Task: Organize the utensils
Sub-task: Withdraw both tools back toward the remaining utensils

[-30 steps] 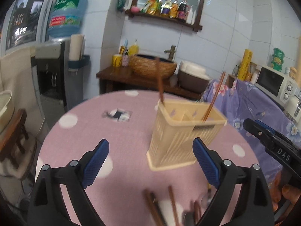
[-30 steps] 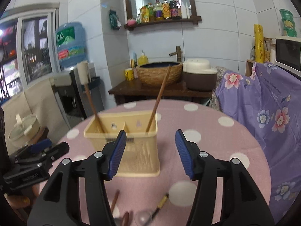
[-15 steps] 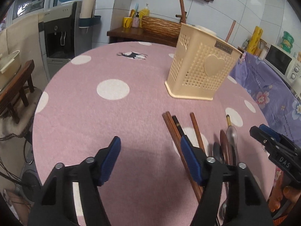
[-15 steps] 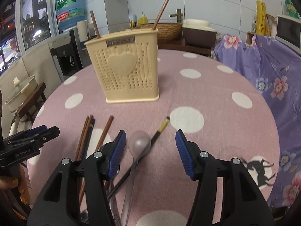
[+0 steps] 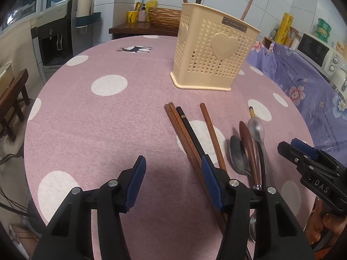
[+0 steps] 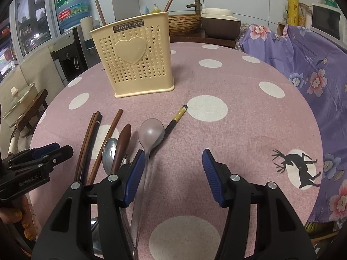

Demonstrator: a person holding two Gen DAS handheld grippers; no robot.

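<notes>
Lying beside right fingers [image 6: 134, 173]: spoon [image 6: 149, 136] (apart).

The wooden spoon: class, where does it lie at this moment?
In the right wrist view the wooden spoon lies on the table, left of centre, between two metal spoons, nearer than the holder.

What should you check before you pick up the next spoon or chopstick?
1. Left gripper open and empty: ok.
2. Right gripper open and empty: ok.
3. Utensil holder upright on the table, with two wooden sticks already standing in it: ok.
4. Big metal spoon lined up between the right gripper's fingers: not ok, its handle runs under the left-side finger.
5. Wooden chopsticks lying apart for an easy single pick: not ok, three lie bunched side by side.
6. Room left inside the holder: cannot tell, the top opening is not visible.
</notes>
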